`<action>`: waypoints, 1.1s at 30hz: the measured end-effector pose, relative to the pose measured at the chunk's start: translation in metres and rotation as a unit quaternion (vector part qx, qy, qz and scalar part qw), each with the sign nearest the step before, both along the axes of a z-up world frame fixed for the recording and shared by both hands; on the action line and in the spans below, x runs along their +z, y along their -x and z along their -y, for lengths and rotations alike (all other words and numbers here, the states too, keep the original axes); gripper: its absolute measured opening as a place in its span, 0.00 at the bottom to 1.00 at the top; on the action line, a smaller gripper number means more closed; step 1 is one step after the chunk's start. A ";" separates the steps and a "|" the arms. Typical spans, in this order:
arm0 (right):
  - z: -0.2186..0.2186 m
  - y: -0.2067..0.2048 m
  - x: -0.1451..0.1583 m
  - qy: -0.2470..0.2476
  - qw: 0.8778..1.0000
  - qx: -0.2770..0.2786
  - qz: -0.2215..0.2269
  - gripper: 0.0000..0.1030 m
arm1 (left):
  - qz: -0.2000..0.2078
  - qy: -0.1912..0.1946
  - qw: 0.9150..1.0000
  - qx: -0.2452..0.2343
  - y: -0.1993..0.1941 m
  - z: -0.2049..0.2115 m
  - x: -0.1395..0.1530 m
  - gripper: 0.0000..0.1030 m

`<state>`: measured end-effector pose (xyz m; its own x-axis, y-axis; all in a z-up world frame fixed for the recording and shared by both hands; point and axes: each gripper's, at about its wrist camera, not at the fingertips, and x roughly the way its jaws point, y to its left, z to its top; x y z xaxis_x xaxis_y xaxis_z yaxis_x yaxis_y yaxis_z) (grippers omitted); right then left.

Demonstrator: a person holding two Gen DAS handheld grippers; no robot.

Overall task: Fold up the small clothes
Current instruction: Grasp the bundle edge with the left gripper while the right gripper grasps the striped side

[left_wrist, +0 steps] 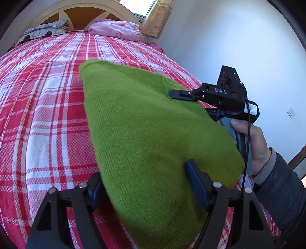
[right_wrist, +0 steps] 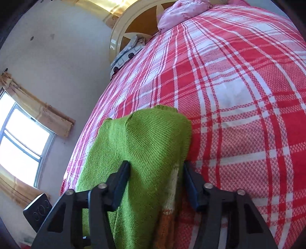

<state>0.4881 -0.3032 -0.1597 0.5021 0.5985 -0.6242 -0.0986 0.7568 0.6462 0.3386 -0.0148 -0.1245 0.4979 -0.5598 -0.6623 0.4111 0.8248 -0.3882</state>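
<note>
A green knit garment (left_wrist: 149, 130) lies folded on the red-and-white plaid bed cover (left_wrist: 47, 95). My left gripper (left_wrist: 145, 183) is open, its fingers astride the garment's near end. My right gripper (left_wrist: 172, 93) shows from the side over the garment's far right edge; its fingers lie across a folded flap there. In the right wrist view the right gripper (right_wrist: 155, 172) is open, with green knit (right_wrist: 149, 141) bunched between its fingers and a white and orange striped part (right_wrist: 170, 203) below.
A pink bundle (left_wrist: 116, 30) and a patterned pillow (left_wrist: 44, 30) lie at the headboard (left_wrist: 91, 11). A white wall (left_wrist: 229, 38) runs along the bed's right side. A window with curtains (right_wrist: 23, 134) shows in the right wrist view.
</note>
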 end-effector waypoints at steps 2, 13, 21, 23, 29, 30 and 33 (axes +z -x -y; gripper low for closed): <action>-0.003 0.002 0.002 0.003 1.000 0.005 0.002 0.36 | 0.010 -0.008 1.000 -0.005 0.003 0.003 0.003 0.63; -0.027 0.024 0.037 0.024 0.999 0.012 0.041 0.25 | 0.039 -0.054 0.998 0.013 0.031 0.001 0.028 0.39; -0.059 0.046 0.059 -0.001 0.997 0.038 0.063 0.24 | 0.049 -0.060 0.996 0.037 0.056 -0.023 0.049 0.39; -0.069 0.049 0.061 -0.008 0.997 0.045 0.066 0.24 | 0.051 -0.061 0.996 0.044 0.063 -0.030 0.053 0.39; -0.103 0.058 0.063 -0.028 0.995 0.068 0.070 0.24 | 0.055 -0.069 0.994 0.067 0.082 -0.052 0.060 0.38; -0.109 0.059 0.064 -0.030 0.994 0.072 0.071 0.24 | 0.055 -0.071 0.993 0.073 0.086 -0.057 0.061 0.38; -0.127 0.064 0.064 -0.039 0.993 0.086 0.070 0.24 | 0.060 -0.079 0.992 0.083 0.095 -0.068 0.063 0.39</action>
